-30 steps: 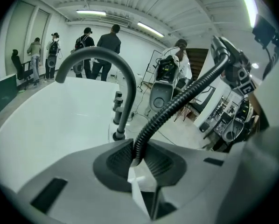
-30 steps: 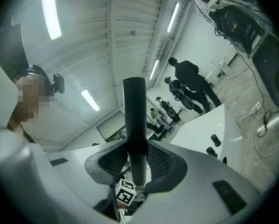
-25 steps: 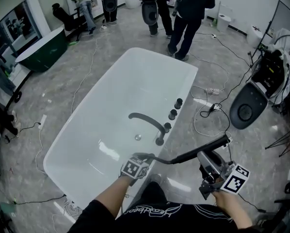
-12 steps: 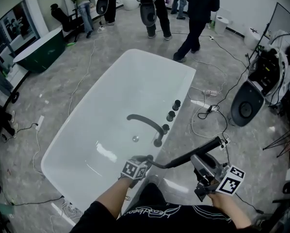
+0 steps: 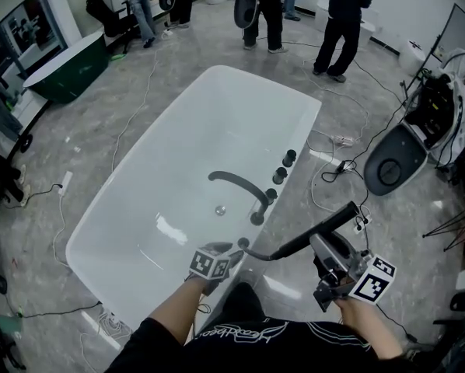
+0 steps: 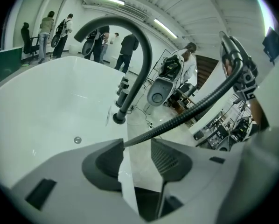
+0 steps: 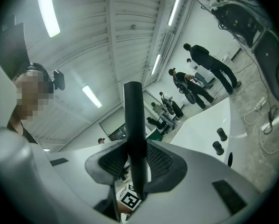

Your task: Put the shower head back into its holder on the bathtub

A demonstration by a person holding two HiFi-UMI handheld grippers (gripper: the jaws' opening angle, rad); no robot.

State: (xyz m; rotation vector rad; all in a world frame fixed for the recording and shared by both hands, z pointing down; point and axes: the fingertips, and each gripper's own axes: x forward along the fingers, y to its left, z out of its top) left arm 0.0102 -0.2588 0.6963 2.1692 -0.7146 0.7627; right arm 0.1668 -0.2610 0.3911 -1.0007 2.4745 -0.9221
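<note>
Visibly slim, matte-black shower head [image 5: 322,226] trails a ribbed hose [image 6: 168,123].

text: white script on black shirt [image 5: 234,334] | readable: no, too small | other print: none legible

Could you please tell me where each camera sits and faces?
Head view: on the head, down over the bathtub; forearms, left tongs, right tongs show.
Left gripper view: on its tongs, toward the spout; jaws, just opening, flank the hose.
Right gripper view: on its tongs, across the room; jaws clamp the shower head.
Shared: the bathtub.
</note>
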